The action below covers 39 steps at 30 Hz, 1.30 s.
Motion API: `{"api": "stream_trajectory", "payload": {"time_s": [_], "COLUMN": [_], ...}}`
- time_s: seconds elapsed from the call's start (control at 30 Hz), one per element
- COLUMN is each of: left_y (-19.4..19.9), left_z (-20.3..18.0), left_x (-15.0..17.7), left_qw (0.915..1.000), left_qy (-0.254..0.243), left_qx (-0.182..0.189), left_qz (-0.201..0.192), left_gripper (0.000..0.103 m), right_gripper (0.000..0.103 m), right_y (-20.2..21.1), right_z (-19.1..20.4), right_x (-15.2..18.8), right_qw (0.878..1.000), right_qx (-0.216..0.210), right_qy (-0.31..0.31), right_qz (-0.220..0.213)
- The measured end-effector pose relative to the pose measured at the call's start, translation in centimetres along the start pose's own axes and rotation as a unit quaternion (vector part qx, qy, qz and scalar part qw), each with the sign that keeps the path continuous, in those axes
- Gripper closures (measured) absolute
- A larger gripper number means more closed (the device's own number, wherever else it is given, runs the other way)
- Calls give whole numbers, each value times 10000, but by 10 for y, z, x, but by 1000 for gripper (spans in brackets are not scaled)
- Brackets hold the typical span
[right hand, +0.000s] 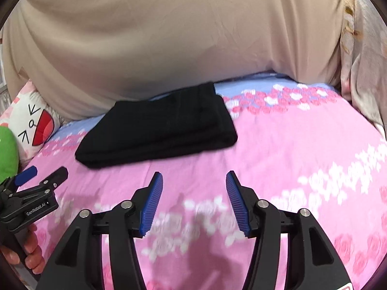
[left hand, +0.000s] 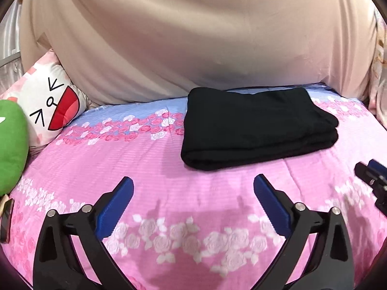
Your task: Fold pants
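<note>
Over pink bedsheet [left hand: 193, 186], both hand-held grippers angled downward, empty, near folded pants [left hand: 256, 125]

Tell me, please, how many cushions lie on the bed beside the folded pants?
2: a white cartoon-face cushion at the far left, and a green cushion at the left edge in front of it. Others may be hidden.

Your near half of the pink floral bedsheet [left hand: 193, 217] lies bare; either gripper can pass there. The folded black pants [left hand: 256, 125] take the middle-far part of the bed. Directly behind them a beige draped cloth [left hand: 193, 36] rises like a wall and closes off the far side. On your left, a cartoon-face pillow [left hand: 48, 104] and a green plush [left hand: 12, 145] crowd the edge. Right of the pants, open sheet [right hand: 302, 133] runs to a pale floral curtain [right hand: 362, 72].
</note>
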<state>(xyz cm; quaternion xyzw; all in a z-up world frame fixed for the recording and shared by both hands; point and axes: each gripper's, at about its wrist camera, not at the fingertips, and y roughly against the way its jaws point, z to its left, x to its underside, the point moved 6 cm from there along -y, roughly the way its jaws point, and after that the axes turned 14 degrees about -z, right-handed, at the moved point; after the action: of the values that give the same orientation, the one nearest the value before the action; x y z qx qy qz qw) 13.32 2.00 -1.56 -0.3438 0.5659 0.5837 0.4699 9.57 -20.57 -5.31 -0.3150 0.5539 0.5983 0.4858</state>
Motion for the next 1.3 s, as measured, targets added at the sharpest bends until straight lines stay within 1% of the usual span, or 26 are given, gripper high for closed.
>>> {"api": "stream_trajectory", "payload": {"time_s": [0.03,0.07,0.1,0.13,0.2,0.37,0.47,0.6,0.8,1.3], "left_y": [3,6,5,3,-1,-3,-5,-6,-3,1], "left_z": [0,0,0,-1,0,9,10,8,4,4], "left_x": [3,9,12,15,16,19,22,23,22,20], "left_qw": [10000,9999,10000,9999,9998,9992,9989,9989,9993,9996], "left_qy": [34,69,69,50,79,311,366,363,286,243], "left_qx": [10,16,14,17,-44,-104,-52,33,47,64], "left_qz": [-54,-75,-44,90,157,213,286,305,222,121], "left_gripper": [5,5,5,5,5,5,5,5,5,5], "right_gripper": [38,35,30,26,21,21,21,19,18,18], "right_y": [3,5,9,12,12,5,4,5,7,8], "right_z": [2,4,5,6,8,10,9,11,18,17], "right_x": [2,3,2,2,2,7,7,8,7,8], "right_qw": [10000,10000,9999,9998,9996,9993,9991,9987,9976,9968], "right_qx": [-24,-32,-4,30,100,187,244,297,364,485], "right_qy": [25,52,105,154,242,328,328,409,588,639], "right_qz": [23,-2,-81,-142,-141,56,75,61,0,-19]}}
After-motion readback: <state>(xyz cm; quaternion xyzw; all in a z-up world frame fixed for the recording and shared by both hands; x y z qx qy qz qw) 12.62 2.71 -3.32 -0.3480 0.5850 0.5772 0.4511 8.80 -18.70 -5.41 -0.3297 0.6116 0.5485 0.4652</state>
